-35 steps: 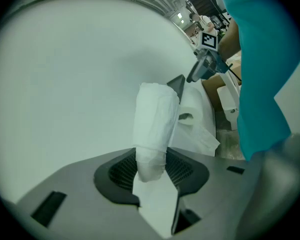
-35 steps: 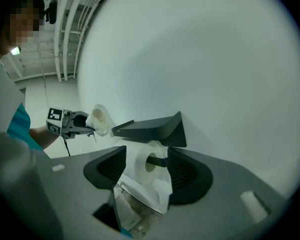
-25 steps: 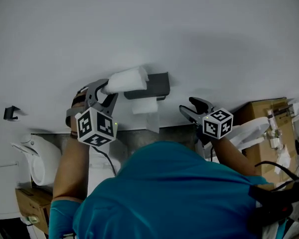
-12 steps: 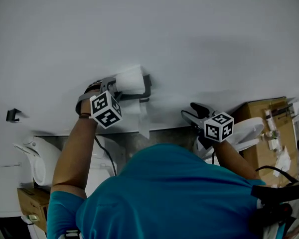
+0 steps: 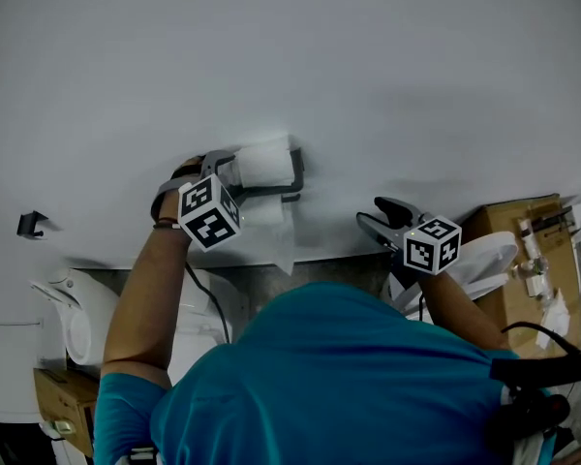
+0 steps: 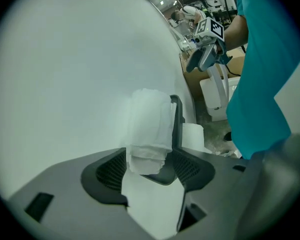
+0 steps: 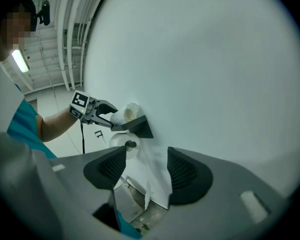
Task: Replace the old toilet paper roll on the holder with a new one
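White roll point(image 5: 264, 163) (seemingly crushed) atop dark holder point(image 7: 135, 128).

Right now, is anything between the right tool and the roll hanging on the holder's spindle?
Nothing visible. The right tool, jaws open and empty, looks straight at the roll on the spindle across open air. Only that roll's loose paper tail hangs close by, below the holder.

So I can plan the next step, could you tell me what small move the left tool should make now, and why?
Probably draw the left tool straight back: its jaws have just been opening and now stand apart either side of the roll, which rests on the holder's shelf, so it looks released.
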Tool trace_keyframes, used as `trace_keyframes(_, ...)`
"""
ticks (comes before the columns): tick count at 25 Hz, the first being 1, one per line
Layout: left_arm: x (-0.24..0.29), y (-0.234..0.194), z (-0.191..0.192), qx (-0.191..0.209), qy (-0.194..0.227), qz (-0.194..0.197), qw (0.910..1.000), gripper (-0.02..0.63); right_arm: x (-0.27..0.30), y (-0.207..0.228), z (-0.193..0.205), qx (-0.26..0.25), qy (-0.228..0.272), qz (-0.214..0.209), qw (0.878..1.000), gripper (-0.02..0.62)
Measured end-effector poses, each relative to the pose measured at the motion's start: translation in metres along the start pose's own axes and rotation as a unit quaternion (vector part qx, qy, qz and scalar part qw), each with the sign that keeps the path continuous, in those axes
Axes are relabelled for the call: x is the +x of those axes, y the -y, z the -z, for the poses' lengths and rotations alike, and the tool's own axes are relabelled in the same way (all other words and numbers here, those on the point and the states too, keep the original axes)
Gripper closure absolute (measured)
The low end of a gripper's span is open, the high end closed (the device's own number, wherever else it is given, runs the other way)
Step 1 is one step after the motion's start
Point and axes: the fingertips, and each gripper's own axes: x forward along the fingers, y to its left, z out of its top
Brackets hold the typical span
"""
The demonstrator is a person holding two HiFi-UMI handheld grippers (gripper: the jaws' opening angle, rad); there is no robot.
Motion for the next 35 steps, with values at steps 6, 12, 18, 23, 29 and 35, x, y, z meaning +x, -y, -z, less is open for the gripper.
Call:
trace_keyframes(6, -0.029, -0.014, 0.013, -0.044, 0.075, -0.009, 0.9962, 0.330, 0.016, -0.026, -0.021, -0.015, 0.027, 0.008, 1.000, 0.342)
trace_keyframes(12, -0.075, -0.028, 0.049, -0.206, 0.248, -0.016, 0.9465, 0.331, 0.029, -0.067, -0.061, -0.060, 0.060, -0.017, 0.996, 0.345)
trace_keyframes(18, -0.103, -0.006, 0.097, -0.423, 0.430, 0.033, 0.7967, 0.550, 0.034, -0.107, -0.096, -0.116, 0.093, -0.036, 0.988, 0.436)
trace_keyframes(23, -0.101, 0.031, 0.127, -0.510, 0.452, 0.047, 0.7306, 0.597, 0.041, -0.115, -0.094, -0.133, 0.093, -0.020, 0.987, 0.522)
trace_keyframes(29, -0.096, 0.047, 0.140, -0.533, 0.454, 0.038, 0.7131, 0.597, 0.048, -0.117, -0.085, -0.111, 0.103, -0.014, 0.988, 0.594)
trace_keyframes(35, -0.109, 0.038, 0.135, -0.524, 0.454, 0.028, 0.7206, 0.597, 0.049, -0.117, -0.070, -0.112, 0.085, -0.006, 0.990, 0.594)
